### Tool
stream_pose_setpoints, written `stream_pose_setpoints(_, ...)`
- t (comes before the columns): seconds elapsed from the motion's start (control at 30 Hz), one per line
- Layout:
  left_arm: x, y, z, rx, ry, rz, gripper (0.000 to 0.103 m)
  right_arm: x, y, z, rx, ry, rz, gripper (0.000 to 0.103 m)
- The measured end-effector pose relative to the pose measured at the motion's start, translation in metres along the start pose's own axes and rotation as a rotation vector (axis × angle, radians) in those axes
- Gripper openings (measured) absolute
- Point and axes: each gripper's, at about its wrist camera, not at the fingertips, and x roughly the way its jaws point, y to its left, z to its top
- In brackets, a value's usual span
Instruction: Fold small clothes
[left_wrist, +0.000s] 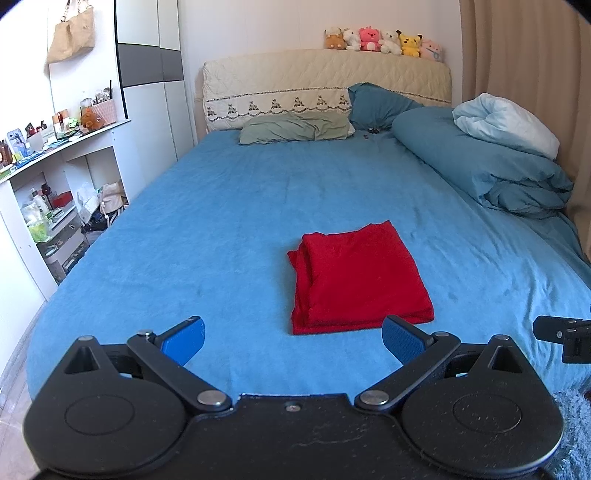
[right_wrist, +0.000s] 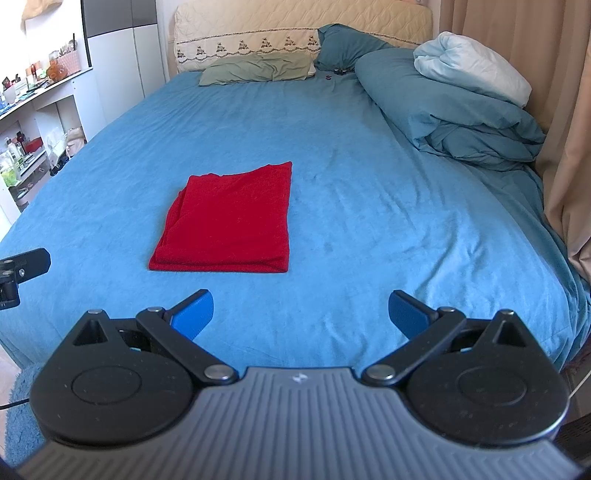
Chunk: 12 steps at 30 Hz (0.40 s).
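A red garment (left_wrist: 360, 278) lies folded into a neat rectangle on the blue bed sheet (left_wrist: 221, 229). It also shows in the right wrist view (right_wrist: 231, 219), left of centre. My left gripper (left_wrist: 293, 341) is open and empty, held just short of the garment's near edge. My right gripper (right_wrist: 301, 315) is open and empty, a little nearer the foot of the bed and to the right of the garment. Part of the right gripper (left_wrist: 561, 334) shows at the left wrist view's right edge.
A rolled blue duvet (right_wrist: 454, 114) with a pale blue blanket (right_wrist: 472, 68) lies along the bed's right side by the curtain (right_wrist: 565, 110). Pillows (left_wrist: 295, 127) sit at the headboard. A cluttered white shelf unit (left_wrist: 55, 192) stands left of the bed.
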Motion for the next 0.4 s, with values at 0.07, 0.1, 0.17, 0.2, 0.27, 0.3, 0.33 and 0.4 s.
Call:
stream_pose_setpoints(0.07,0.0009,0.0016,-0.0002,-0.007,0.005,-0.004,0.103,0.0001,-0.0005,0.0000,-0.001,-0.001,0.001,0.103)
stream_pose_setpoints(0.1,0.0015,0.0030,-0.0001,-0.014,0.006,-0.011,0.103,0.0014,-0.0017,-0.0003,-0.002,-0.001,0.001,0.103)
stream_pose_setpoints(0.17,0.0022,0.0045,-0.0006,-0.030,0.012,-0.021,0.103,0.0017,-0.0016,-0.0004,-0.002,-0.001,0.002,0.103)
stream_pose_setpoints(0.2,0.0029,0.0046,-0.0005,-0.037,0.016,-0.019,0.103,0.0015,-0.0019,-0.0005,-0.001,-0.001,0.002,0.103)
stream_pose_setpoints(0.27,0.0043,0.0060,-0.0013,-0.036,0.016,-0.018,0.103,0.0018,-0.0011,-0.0004,-0.001,0.000,0.002,0.103)
stream_pose_setpoints(0.3,0.0048,0.0061,-0.0017,-0.030,0.014,-0.018,0.103,0.0018,-0.0011,-0.0005,-0.001,0.000,0.002,0.103)
stream_pose_setpoints(0.33,0.0051,0.0061,-0.0026,-0.026,0.012,-0.019,0.103,0.0019,-0.0012,-0.0004,-0.001,0.000,0.001,0.103)
stream_pose_setpoints(0.4,0.0062,0.0063,-0.0032,-0.025,0.010,-0.019,0.103,0.0018,-0.0028,-0.0005,-0.002,-0.001,0.002,0.103)
